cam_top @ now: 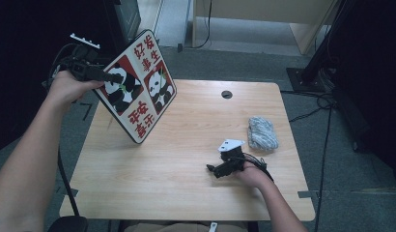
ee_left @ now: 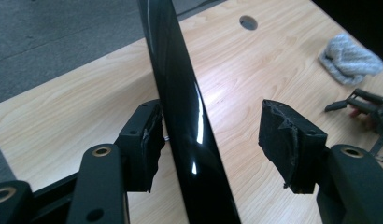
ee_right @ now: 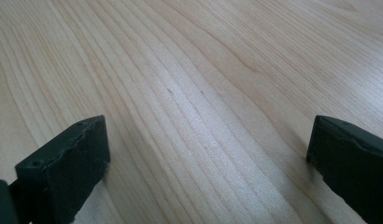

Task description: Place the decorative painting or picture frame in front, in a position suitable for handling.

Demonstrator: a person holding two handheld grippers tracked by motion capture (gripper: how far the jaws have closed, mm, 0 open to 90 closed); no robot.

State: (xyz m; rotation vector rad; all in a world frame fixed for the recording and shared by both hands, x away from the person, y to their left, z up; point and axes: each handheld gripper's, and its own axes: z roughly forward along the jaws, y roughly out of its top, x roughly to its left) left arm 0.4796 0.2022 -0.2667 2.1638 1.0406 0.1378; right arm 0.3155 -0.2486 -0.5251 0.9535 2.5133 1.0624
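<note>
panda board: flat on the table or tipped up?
Tipped up. In the high view the panda board stands on its lower corner on the table, leaning, its upper edge between the open fingers of the left gripper.

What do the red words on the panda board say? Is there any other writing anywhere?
Panda board, top right panel: red Chinese characters in two columns; they look like "好好集生", but are too blurred to be sure.
Panda board, bottom left panel: red characters, perhaps "平安喜乐", also blurred.
Left gripper, right gripper, grey cloth, wooden table: no readable text.
</note>
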